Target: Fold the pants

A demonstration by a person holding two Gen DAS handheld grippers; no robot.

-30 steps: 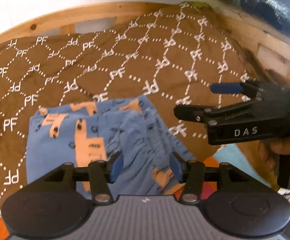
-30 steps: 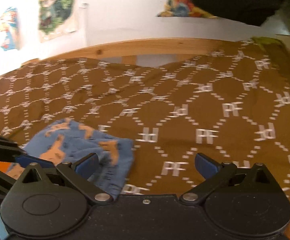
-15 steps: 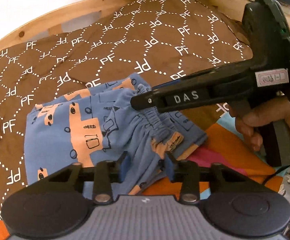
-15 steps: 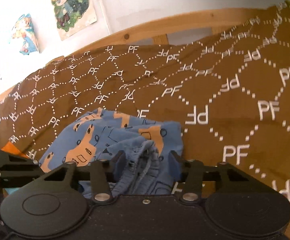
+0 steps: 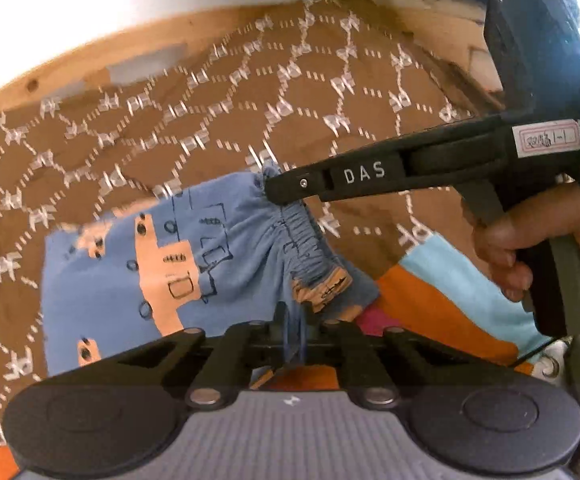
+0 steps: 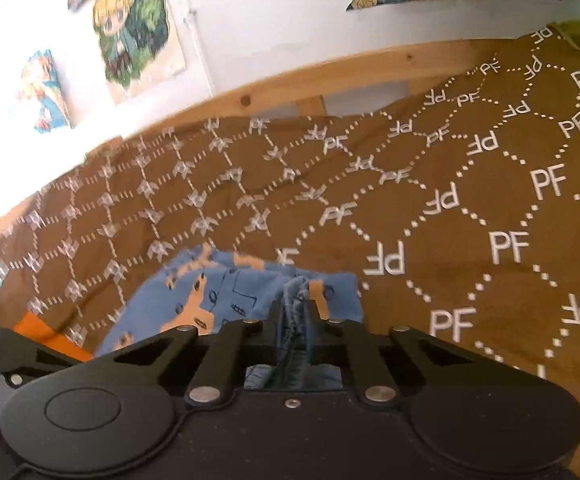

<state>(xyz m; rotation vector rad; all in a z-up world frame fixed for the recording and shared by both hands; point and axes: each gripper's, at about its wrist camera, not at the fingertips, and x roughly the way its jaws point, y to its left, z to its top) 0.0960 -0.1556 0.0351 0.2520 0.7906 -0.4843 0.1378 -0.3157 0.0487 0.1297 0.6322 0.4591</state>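
Small blue pants with orange vehicle prints lie on a brown patterned bedcover. My left gripper is shut on the near end of the gathered waistband. My right gripper is shut on the far end of the waistband; in the left wrist view it reaches in from the right, with its tip at the waistband's upper corner. The pants spread away to the left of both grippers.
A wooden bed rail runs along the far edge, below a white wall with cartoon posters. A striped orange, pink and light-blue cloth lies under the bedcover's near right edge.
Both grippers went from open to shut on the waistband. The right gripper moved left onto the pants' far corner. The waistband is now bunched between the two grippers.
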